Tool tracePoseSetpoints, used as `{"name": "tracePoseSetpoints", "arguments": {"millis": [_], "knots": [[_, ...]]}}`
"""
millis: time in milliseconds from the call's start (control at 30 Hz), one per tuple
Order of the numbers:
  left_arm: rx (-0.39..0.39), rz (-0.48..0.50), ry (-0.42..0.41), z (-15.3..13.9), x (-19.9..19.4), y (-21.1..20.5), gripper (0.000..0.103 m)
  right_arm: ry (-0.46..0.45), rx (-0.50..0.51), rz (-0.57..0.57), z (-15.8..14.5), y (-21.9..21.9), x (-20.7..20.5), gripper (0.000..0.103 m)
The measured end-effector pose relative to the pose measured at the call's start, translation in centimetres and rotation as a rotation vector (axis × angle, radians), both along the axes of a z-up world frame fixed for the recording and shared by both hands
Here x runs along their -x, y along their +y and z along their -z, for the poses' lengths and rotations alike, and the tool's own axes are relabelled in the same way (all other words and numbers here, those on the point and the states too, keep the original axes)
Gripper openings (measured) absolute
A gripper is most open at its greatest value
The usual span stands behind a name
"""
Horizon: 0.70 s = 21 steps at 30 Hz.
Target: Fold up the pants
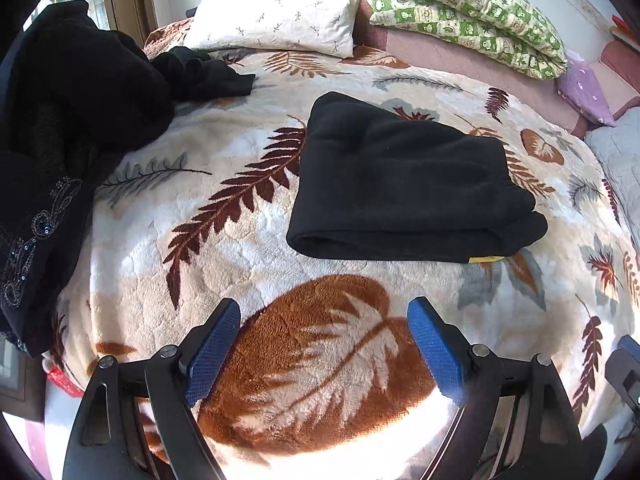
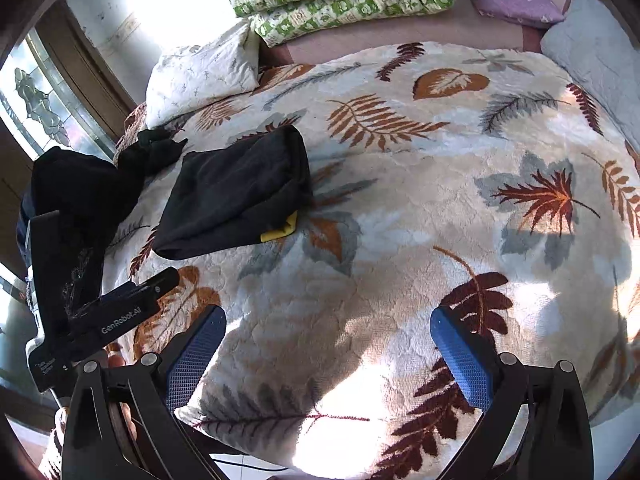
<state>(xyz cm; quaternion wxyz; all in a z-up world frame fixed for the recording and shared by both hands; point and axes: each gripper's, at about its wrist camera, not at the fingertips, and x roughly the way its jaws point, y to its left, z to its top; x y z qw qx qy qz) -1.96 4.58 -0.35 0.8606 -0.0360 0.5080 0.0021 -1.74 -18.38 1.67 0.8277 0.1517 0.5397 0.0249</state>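
The black pants (image 1: 404,188) lie folded into a thick rectangle on the leaf-patterned blanket (image 1: 224,264), a yellow tag showing at the lower right corner. In the right wrist view the same folded pants (image 2: 236,196) sit at the left middle with the yellow tag (image 2: 280,232) at their near edge. My left gripper (image 1: 324,344) hovers open over the blanket, nearer than the pants, with nothing between its blue pads. My right gripper (image 2: 328,352) is open and empty too, well to the right of the pants. The left gripper's black body (image 2: 104,320) shows at the lower left of the right wrist view.
A heap of black clothes (image 1: 68,120) with beaded trim lies at the bed's left side. A white pillow (image 1: 276,20), a green patterned quilt (image 1: 464,12) and a purple cushion (image 1: 584,92) sit along the far edge. A window (image 2: 36,100) is at the left.
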Motion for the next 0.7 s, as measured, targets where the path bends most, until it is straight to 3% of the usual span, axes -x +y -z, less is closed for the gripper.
{"name": "tracePoseSetpoints", "arguments": {"millis": [267,500,700], "knots": [[-0.025,0.008,-0.042,-0.8,2.0,-0.9,0.086,-0.079,0.045,0.032,-1.3,0.1,1.8,0.103],[-0.081,0.056,-0.073,-1.5,2.6,-1.7,0.086,-0.063,0.045,0.051,-0.8,-0.3,2.1,0.103],[-0.065,0.104,-0.091,-2.1,3.3,-2.1,0.086,-0.051,0.042,0.067,-0.5,-0.7,2.1,0.103]]}}
